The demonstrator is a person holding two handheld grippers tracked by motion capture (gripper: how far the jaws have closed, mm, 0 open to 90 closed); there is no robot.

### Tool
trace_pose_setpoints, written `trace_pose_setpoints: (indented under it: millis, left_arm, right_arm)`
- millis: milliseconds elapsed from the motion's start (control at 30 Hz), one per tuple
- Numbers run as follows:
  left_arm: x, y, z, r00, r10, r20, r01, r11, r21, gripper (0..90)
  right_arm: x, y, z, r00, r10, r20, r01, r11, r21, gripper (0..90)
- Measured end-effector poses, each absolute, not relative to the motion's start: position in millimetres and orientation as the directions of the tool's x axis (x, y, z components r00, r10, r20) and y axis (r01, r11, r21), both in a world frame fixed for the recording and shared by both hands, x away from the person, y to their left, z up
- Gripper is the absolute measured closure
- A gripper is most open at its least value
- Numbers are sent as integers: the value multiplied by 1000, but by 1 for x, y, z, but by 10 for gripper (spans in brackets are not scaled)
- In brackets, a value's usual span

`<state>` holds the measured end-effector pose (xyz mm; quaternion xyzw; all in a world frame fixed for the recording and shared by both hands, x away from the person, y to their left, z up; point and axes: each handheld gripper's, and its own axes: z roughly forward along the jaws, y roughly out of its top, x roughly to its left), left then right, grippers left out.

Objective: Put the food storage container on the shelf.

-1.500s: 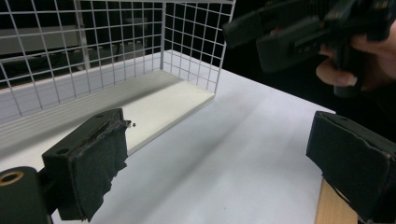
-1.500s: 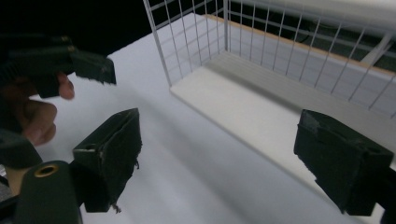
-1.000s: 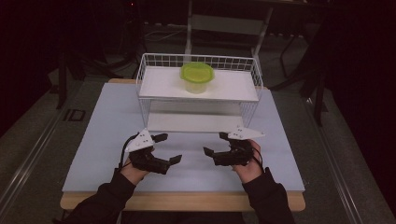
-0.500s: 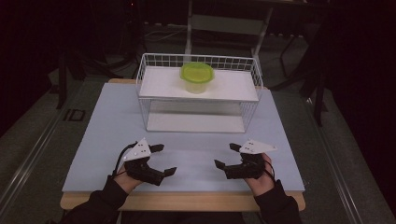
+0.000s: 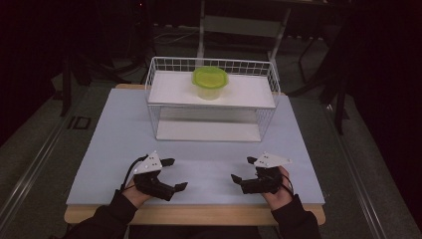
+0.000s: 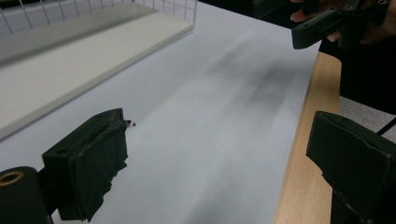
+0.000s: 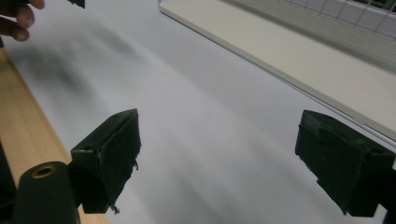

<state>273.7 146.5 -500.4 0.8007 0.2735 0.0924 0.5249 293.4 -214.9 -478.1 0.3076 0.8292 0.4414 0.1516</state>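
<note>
A clear tub with a green lid (image 5: 210, 82) stands on the top shelf of a white wire rack (image 5: 211, 99) at the back of the table. My left gripper (image 5: 177, 173) rests low at the front left, open and empty, jaws pointing right. My right gripper (image 5: 241, 169) sits at the front right, open and empty, jaws pointing left. In the left gripper view the left gripper (image 6: 219, 154) spans bare table, with the right gripper (image 6: 327, 23) at top right. In the right gripper view the right gripper (image 7: 219, 149) faces the rack's lower shelf (image 7: 299, 51).
The pale blue tabletop (image 5: 209, 154) has a wooden front edge (image 5: 194, 215) just behind both hands. The rack's lower shelf (image 5: 209, 130) lies flat on the table. Dark floor and chair legs surround the table.
Both grippers have drawn back from near the rack toward the table's front edge and moved slightly farther apart. The tub has stayed on the shelf.
</note>
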Motion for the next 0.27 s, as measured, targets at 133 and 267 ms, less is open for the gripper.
trace_pose_setpoints:
  millis: [133, 267]
  left_arm:
    - [275, 146, -503, 830, 537, -153, 357, -300, 885, 58]
    - [275, 146, -504, 832, 532, -158, 361, -304, 882, 58]
  right_arm:
    - [294, -216, -479, -762, 647, 19, 379, 422, 823, 137]
    - [294, -218, -478, -758, 652, 22, 379, 412, 829, 138]
